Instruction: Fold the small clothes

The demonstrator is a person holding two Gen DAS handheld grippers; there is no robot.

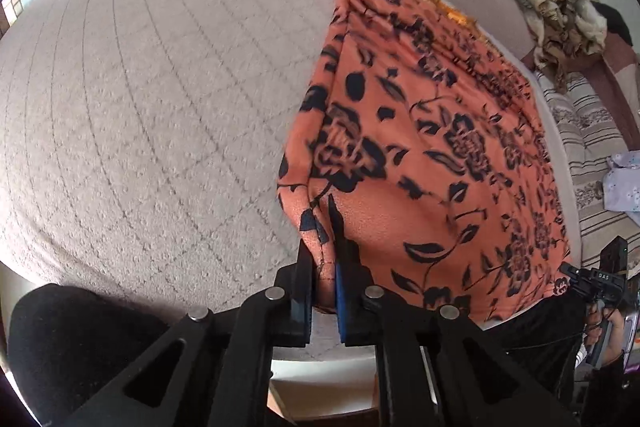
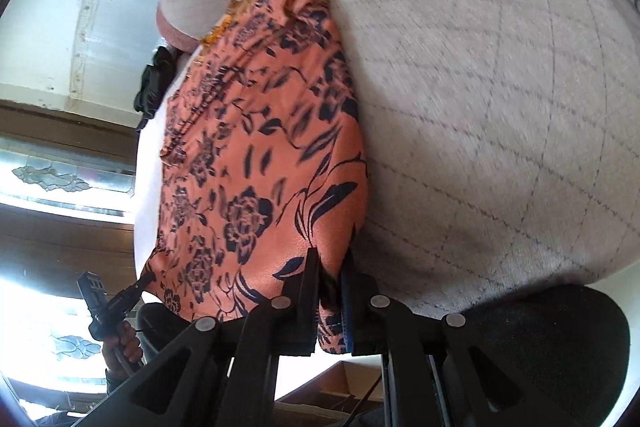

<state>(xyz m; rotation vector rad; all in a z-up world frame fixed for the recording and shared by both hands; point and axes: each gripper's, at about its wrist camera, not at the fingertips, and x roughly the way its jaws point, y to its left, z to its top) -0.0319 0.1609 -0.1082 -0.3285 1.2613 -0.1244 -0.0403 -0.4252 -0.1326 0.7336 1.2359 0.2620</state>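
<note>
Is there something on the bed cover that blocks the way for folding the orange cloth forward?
Nothing visible does. Both the left gripper and right gripper already clamp the near corners of the orange floral garment, and the quilted bed cover around it looks bare.

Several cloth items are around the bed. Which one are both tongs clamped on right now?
The orange garment with dark flowers, spread on the quilted bedspread. Left tongs and right tongs each pinch a near corner. The beige crumpled cloth lies untouched.
</note>
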